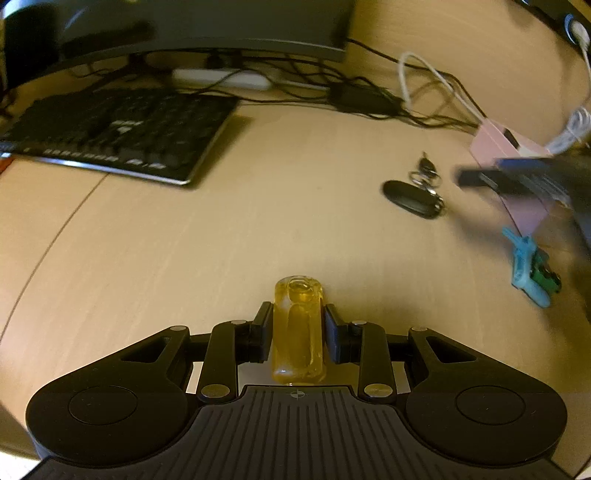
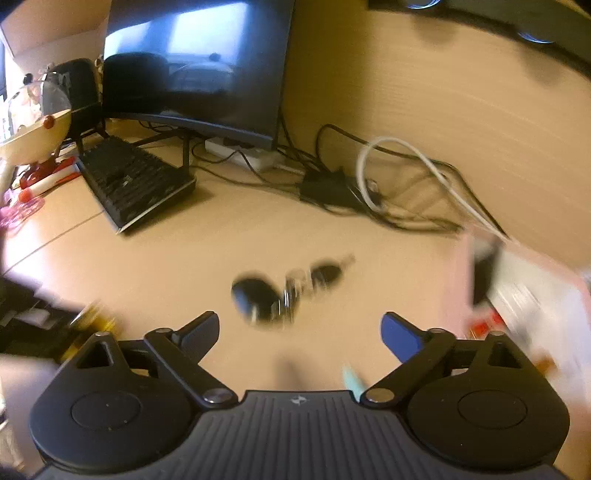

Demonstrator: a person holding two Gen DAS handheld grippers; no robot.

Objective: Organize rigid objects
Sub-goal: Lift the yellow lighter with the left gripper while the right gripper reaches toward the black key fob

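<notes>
1. A pale wood-grain desk (image 1: pixel 258 221) fills both views under warm, yellowish light, with a thin curved seam running down the left of the left wrist frame.
2. Along the top of that frame sits a dark curved monitor (image 1: pixel 207 33), and below it at upper left a black keyboard (image 1: pixel 114 133), tilted in the frame.
3. Behind them lies a white power strip (image 1: pixel 221 78), and a tangle of black cables (image 1: pixel 354 92) trails right toward a looping white cable (image 1: pixel 436 77).
4. Bottom centre, the left gripper (image 1: pixel 297 334) has its jaws closed narrow on a small yellow bottle (image 1: pixel 298 332); the pads press both its sides and it stands above the desk.
5. Right of centre, a black key fob (image 1: pixel 412 199) with its ring of keys lies on the wood, just beside a pink box (image 1: pixel 495 147) at the right edge.
6. Lower right, a turquoise clip (image 1: pixel 526 267) lies on the desk; only this view shows it sharp.
7. Over to the right wrist view: the right gripper (image 2: pixel 299 332) stands wide apart with nothing between the pads, bare desk beneath.
8. The key fob sits just beyond those fingers, at centre frame, smeared by motion blur.
9. This view alone catches the far left clutter: a cream-coloured bowl-shaped thing (image 2: pixel 33 136) with red parts below it, and something pink at the edge.
10. At right, the pink box is a blur here.
</notes>
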